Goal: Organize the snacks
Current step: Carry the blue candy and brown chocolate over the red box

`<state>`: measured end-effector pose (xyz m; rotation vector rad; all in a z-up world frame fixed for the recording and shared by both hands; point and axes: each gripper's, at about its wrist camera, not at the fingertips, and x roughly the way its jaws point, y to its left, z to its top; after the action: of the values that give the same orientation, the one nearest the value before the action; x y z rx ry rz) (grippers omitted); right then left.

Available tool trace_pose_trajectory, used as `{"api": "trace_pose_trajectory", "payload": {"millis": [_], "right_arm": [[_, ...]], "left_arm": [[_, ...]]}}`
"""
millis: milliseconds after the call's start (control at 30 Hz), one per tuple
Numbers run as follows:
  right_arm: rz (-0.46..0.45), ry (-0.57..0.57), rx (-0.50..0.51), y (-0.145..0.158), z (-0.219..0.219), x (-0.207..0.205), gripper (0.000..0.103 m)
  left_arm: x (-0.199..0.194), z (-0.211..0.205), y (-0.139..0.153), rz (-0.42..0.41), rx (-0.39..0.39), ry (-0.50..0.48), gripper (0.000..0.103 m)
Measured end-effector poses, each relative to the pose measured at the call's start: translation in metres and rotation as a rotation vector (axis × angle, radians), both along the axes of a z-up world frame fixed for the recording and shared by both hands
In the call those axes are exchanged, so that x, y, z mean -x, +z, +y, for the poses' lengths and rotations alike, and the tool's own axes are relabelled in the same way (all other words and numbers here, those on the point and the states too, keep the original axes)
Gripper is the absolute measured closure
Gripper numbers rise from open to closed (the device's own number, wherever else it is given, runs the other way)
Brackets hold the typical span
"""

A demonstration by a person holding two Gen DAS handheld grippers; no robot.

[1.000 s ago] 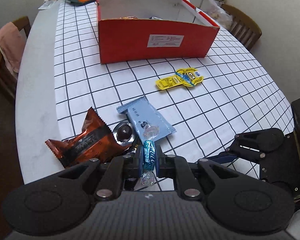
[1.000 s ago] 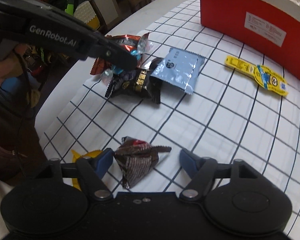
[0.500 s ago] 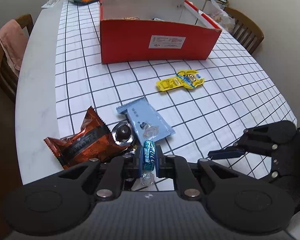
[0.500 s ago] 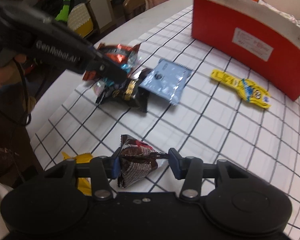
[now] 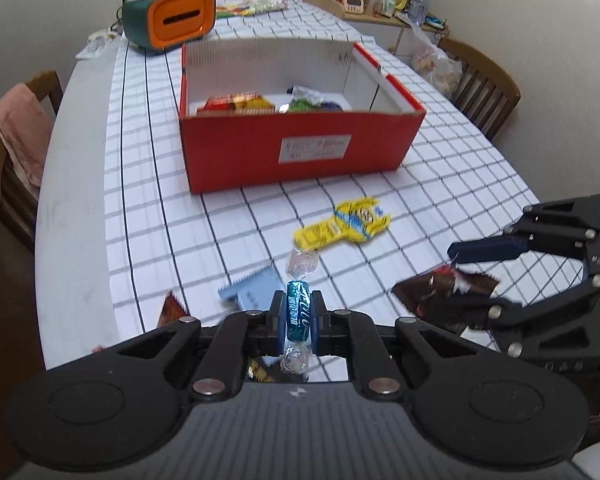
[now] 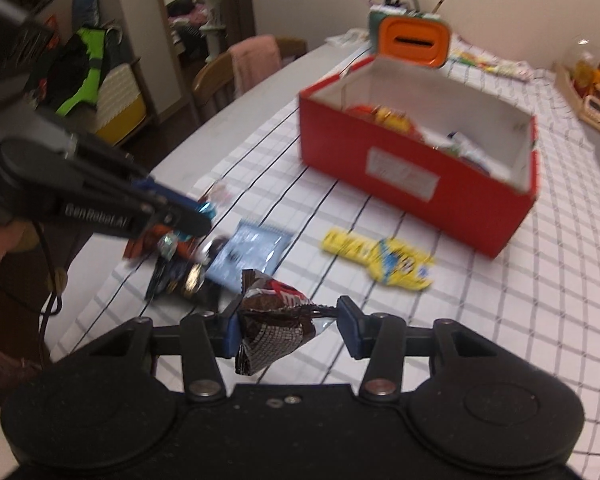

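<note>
Two claws clenched, left claw [image 5: 298, 322] on teal candy [image 5: 298, 316], right claw [image 6: 286, 326] on brown packet [image 6: 274, 320], box label blurred

- Warm indoor light, moderately dim; corners vignette to black in both views.
- Strong fisheye: grid lines on the tablecloth [image 5: 440, 208] bow outward toward the edges.
- Left wrist view mostly sharp; slight smear on the red box [image 5: 300, 148] label.
- Right wrist view motion-blurred throughout: yellow packet [image 6: 376, 258] streaked, box label unreadable.
- Soft shadows only; small glints on the candy wrapper [image 5: 299, 312].
</note>
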<state>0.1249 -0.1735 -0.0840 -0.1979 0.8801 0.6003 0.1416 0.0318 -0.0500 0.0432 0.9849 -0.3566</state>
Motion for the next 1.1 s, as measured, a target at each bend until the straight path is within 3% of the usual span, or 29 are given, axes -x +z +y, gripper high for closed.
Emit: {"api": "trace_pose_trajectory", "payload": {"millis": [500,833,1100], "right_arm": [[-0.103,-0.119,-0.030,0.041,-0.040,-0.088,0.056],[-0.126,-0.158,-0.012,0.045,-0.052,-0.155,0.056],[-0.128,-0.154,0.050,0.031,-0.053,-0.202,0.056]], "left_arm": [[-0.074,-0.031,0.038,-0.068,-0.057,0.061,0.092],[-0.137,-0.050,0.046,-0.083,-0.104,0.108,0.092],[-0.183,-0.067,0.033,-0.067,-0.157,0.131,0.092]]}}
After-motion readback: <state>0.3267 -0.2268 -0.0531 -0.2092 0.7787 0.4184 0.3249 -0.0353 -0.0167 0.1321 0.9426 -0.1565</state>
